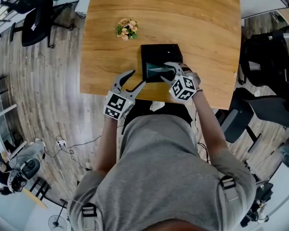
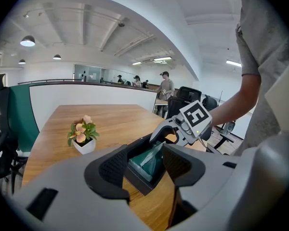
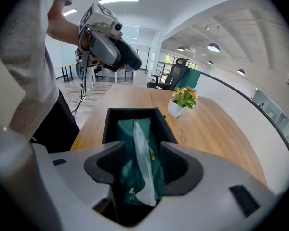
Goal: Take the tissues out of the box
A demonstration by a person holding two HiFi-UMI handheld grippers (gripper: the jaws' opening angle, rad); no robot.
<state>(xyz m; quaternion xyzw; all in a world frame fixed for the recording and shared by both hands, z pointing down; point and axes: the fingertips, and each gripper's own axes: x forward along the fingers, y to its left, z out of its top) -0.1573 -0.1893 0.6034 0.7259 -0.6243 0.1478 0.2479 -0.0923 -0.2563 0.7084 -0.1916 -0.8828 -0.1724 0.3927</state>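
A black box (image 1: 156,51) stands on the wooden table (image 1: 202,23) near its front edge. A dark green tissue pack (image 1: 157,71) lies inside, with a white tissue (image 3: 140,143) sticking out of its slit. My right gripper (image 1: 165,72) reaches into the box from the right, and its jaws press both sides of the tissue pack (image 3: 130,174). My left gripper (image 1: 137,78) hangs open just left of the box at the table's front edge, holding nothing. Past its jaws I see the box (image 2: 137,182) and the pack (image 2: 145,160).
A small potted flower (image 1: 126,29) stands on the table behind and left of the box. Office chairs sit on the floor to the left (image 1: 36,16) and right (image 1: 265,61) of the table. People stand far off in the left gripper view.
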